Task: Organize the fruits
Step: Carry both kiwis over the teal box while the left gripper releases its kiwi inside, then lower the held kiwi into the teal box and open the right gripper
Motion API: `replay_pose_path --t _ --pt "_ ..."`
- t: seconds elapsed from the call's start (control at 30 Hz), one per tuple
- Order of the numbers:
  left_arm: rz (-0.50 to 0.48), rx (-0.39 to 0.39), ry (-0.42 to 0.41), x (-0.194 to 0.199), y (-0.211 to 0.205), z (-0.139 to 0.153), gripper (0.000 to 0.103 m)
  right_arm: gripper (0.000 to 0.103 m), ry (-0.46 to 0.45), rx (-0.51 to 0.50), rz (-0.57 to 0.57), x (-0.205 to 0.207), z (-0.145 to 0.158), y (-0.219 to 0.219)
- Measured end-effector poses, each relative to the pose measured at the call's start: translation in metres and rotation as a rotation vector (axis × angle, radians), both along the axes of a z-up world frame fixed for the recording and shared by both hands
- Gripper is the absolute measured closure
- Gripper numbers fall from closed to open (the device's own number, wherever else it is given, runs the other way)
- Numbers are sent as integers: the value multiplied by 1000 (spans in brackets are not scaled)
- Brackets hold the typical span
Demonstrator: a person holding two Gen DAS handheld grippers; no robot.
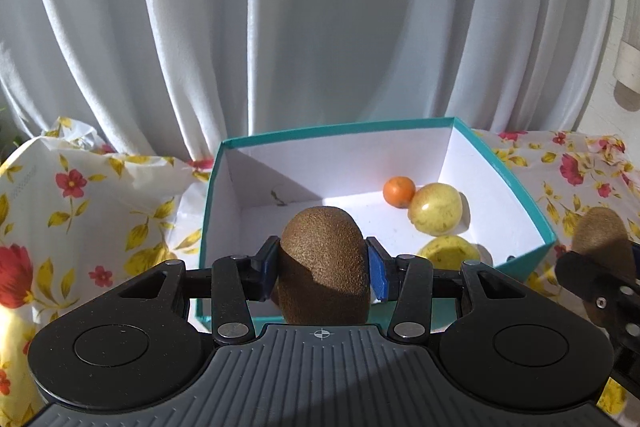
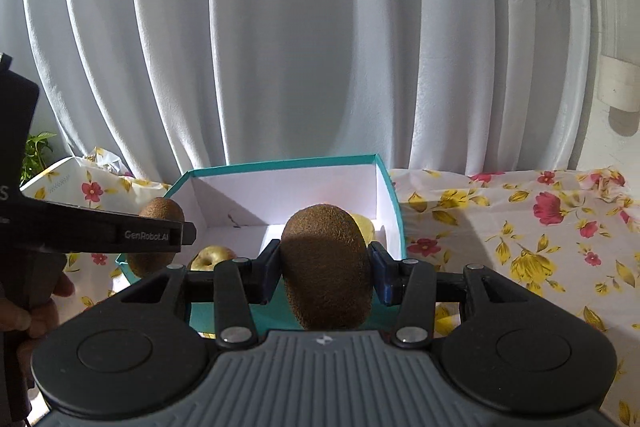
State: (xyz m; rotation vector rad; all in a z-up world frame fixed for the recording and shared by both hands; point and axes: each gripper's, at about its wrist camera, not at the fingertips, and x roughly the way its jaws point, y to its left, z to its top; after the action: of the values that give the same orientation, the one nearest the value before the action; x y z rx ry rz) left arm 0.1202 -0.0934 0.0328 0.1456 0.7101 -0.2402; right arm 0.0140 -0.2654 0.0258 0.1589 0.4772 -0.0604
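Observation:
My left gripper (image 1: pixel 323 269) is shut on a brown kiwi (image 1: pixel 323 263), held above the near wall of a teal box (image 1: pixel 516 183) with a white inside. In the box lie a small orange (image 1: pixel 399 191) and two yellow apples (image 1: pixel 436 207), (image 1: pixel 448 251). My right gripper (image 2: pixel 325 267) is shut on a second kiwi (image 2: pixel 326 267), held just before the box (image 2: pixel 388 175). That kiwi also shows at the right edge of the left wrist view (image 1: pixel 600 231). The left gripper's kiwi shows in the right wrist view (image 2: pixel 160 215), with a yellow apple (image 2: pixel 212 257) beside it.
A floral tablecloth (image 2: pixel 520 247) covers the table around the box. A white floral bag (image 1: pixel 80 195) stands left of the box. A white curtain (image 1: pixel 320 27) hangs close behind. A green plant (image 2: pixel 36 151) stands at the far left.

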Motion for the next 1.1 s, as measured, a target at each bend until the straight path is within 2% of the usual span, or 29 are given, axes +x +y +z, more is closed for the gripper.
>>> replay_pose_path --t 0.17,0.33,0.47,0.63,0.73,0.93,1.03,1.1 --pt "24 21 -3 26 -15 -14 54 58 -20 7 -21 3 3 -9" --pt "44 46 46 52 -26 -34 54 58 -25 21 -26 6 0 -14" --pt "42 77 44 66 -36 -49 54 58 -28 28 -21 7 -2 -16" --pt "25 95 102 80 -48 -68 54 58 -27 31 -23 10 -5 -20" --pt "17 123 94 82 -55 -73 54 58 -25 27 -23 11 -6 -21" --pt "6 105 133 86 -56 -75 53 58 -20 23 -19 11 -4 -18" --pt "-2 97 124 86 -56 -74 50 58 -20 21 -16 12 -3 -17" --pt "-5 88 104 84 -55 -72 37 58 -20 20 -10 12 -3 -16"
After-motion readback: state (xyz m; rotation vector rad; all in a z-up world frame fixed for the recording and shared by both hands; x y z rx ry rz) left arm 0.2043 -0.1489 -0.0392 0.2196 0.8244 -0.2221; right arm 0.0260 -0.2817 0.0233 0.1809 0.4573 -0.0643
